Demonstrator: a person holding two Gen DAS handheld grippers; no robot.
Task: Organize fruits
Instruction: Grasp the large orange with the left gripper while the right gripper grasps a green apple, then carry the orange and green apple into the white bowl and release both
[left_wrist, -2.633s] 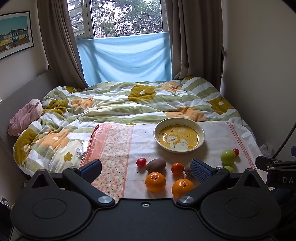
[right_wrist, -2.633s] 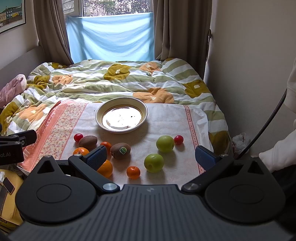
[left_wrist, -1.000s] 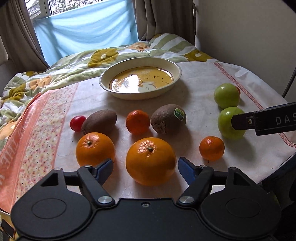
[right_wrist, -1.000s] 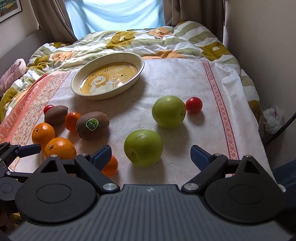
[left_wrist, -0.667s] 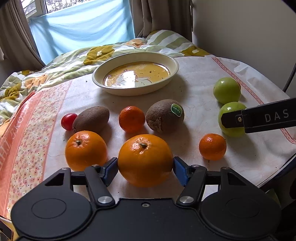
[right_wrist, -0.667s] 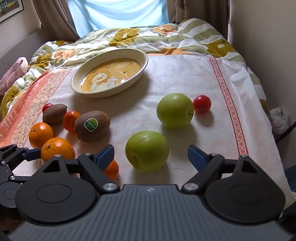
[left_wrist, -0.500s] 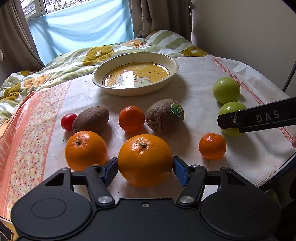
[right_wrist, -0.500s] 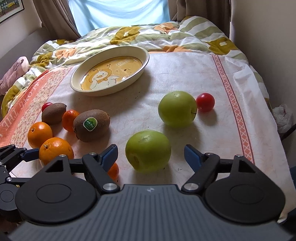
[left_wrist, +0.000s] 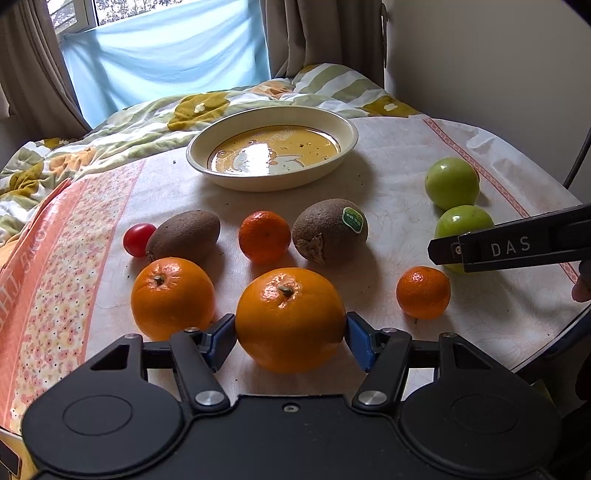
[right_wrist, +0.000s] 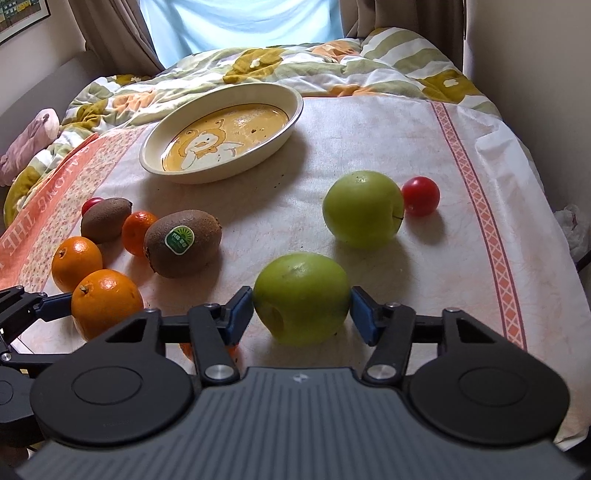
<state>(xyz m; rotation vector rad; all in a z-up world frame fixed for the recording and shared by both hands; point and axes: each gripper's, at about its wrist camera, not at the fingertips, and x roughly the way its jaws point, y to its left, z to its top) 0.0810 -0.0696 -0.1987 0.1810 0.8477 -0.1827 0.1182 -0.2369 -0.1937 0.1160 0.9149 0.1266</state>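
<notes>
My left gripper (left_wrist: 291, 338) is shut on a large orange (left_wrist: 290, 318) that rests on the cloth. My right gripper (right_wrist: 302, 312) is shut on the near green apple (right_wrist: 302, 297), also on the cloth. A cream bowl (left_wrist: 347, 142) with a yellow duck picture stands behind the fruit; it also shows in the right wrist view (right_wrist: 295, 107). Loose on the cloth: a second orange (left_wrist: 172, 297), two kiwis (left_wrist: 330, 230) (left_wrist: 183, 236), two mandarins (left_wrist: 264, 236) (left_wrist: 423, 291), a second green apple (right_wrist: 362, 208) and two small red fruits (right_wrist: 420, 195) (left_wrist: 137, 239).
The fruit lies on a white and pink cloth (right_wrist: 461, 229) over a small table beside a bed with a flowered quilt (right_wrist: 332, 70). The table edge drops off at the right (right_wrist: 554, 229). The right gripper's body (left_wrist: 517, 245) crosses the left wrist view at the right.
Both grippers came down to the fruit. The left closed on the large orange first; the right jaws then narrowed onto the near green apple.
</notes>
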